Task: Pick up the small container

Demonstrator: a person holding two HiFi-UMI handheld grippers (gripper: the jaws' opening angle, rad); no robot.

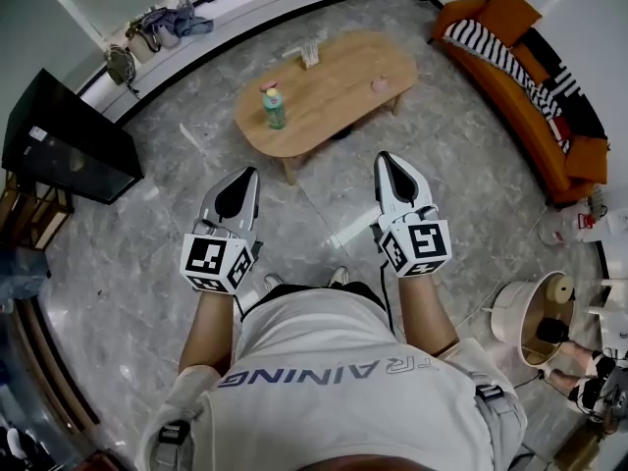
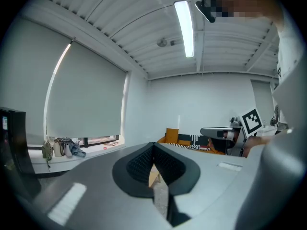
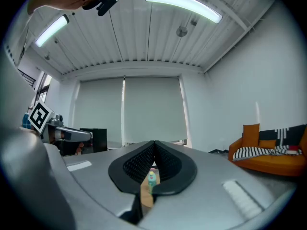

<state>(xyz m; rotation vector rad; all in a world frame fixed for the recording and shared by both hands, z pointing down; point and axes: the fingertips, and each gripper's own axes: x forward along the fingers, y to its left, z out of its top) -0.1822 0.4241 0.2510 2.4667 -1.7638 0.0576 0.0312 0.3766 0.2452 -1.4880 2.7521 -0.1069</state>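
Observation:
A small pink container (image 1: pixel 379 84) stands near the right end of an oval wooden table (image 1: pixel 334 91), well ahead of both grippers. A green bottle (image 1: pixel 273 106) with a pink cap stands at the table's left; it also shows through the gap under the right jaws as the bottle (image 3: pixel 152 178). My left gripper (image 1: pixel 249 173) and right gripper (image 1: pixel 384 157) are held side by side at waist height over the floor, pointing at the table. Both are shut with nothing between the jaws, as the left gripper (image 2: pixel 153 145) and right gripper (image 3: pixel 154 143) show in their own views.
A white object (image 1: pixel 308 53) sits at the table's far edge. An orange sofa (image 1: pixel 510 77) with a striped blanket runs along the right wall. A black cabinet (image 1: pixel 64 137) stands at the left, a white round bin (image 1: pixel 530 317) at the lower right. Marble floor (image 1: pixel 324 214) lies between me and the table.

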